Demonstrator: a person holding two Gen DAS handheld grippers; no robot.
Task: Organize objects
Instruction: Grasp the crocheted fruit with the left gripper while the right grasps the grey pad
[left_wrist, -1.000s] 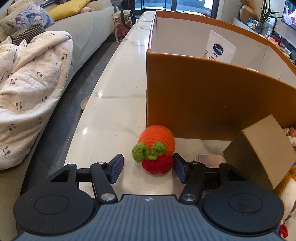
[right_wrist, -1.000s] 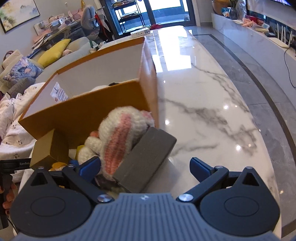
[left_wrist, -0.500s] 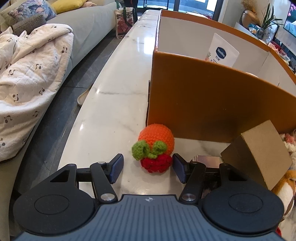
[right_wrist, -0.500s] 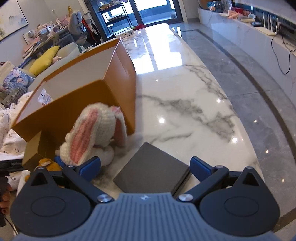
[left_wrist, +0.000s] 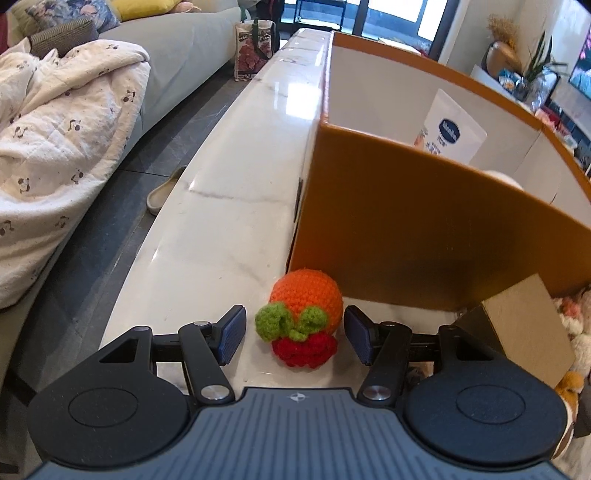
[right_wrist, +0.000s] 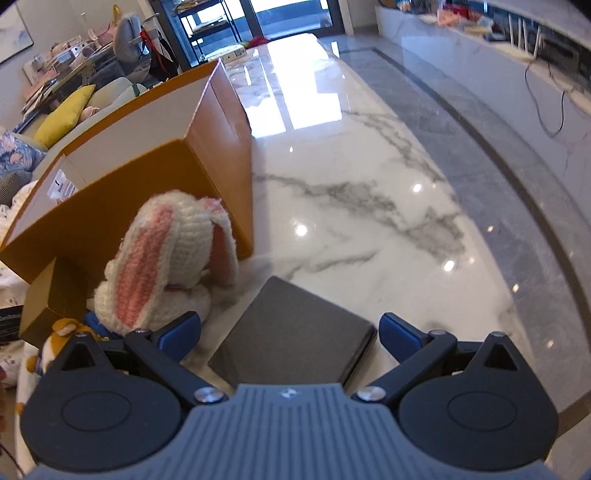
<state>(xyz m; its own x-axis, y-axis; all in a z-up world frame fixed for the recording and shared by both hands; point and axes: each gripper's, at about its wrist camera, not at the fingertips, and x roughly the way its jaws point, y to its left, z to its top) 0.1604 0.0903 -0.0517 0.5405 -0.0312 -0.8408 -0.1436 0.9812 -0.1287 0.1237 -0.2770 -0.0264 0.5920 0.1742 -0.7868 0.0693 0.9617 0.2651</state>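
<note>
Crocheted orange (left_wrist: 306, 299) in left view only.

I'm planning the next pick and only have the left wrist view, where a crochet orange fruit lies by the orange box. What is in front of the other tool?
Observer: A dark grey flat box lies on the marble table between the open jaws of the right tool; neither pad touches it.
Operator: Anything crowding it?
Observer: A crochet rabbit with pink ears sits just to its left, outside the orange box, by the box's near corner.
Operator: Any marking on the orange box I can't see?
Observer: A white printed label is stuck on one inner wall.
</note>
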